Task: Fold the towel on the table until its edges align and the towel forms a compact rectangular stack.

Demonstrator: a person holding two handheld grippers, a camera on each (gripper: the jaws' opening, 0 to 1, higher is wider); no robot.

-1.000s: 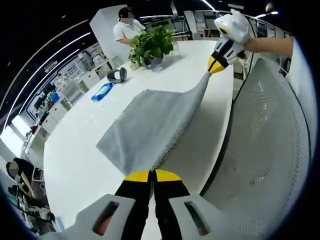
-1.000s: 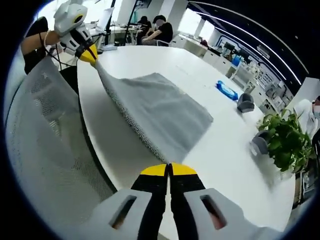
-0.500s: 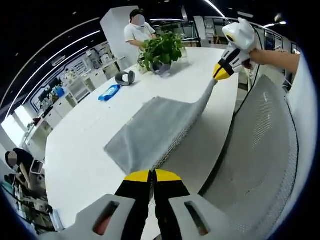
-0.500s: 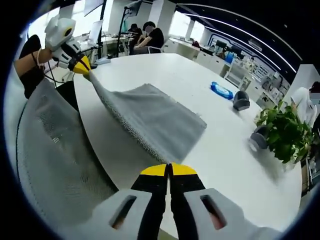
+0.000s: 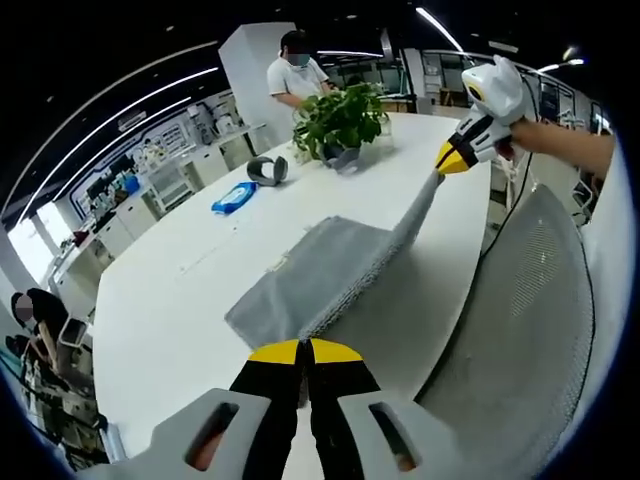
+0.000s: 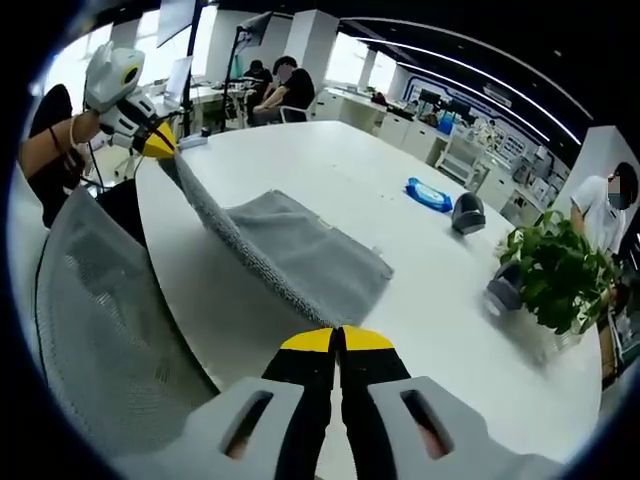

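Now grey towel (image 5: 320,275) stretched between left gripper (image 5: 305,352), right gripper (image 6: 338,340)

Scene evenly lit by long white ceiling strip lights (image 5: 440,22); soft shadows noted on glossy white table (image 6: 440,330); edges strongly fisheye-curved.

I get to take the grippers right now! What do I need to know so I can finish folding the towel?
Left gripper: shut on one near corner of the towel.
Right gripper: shut on the other near corner, so the near edge is lifted taut between the two grippers.
Towel: grey; its far part lies on the white table and its near edge is held up, above the table's edge.
Done: both corners gripped and raised.
Left: probably carry the lifted edge over to the far edge, line the edges up, let go, then fold again into a compact rectangle.
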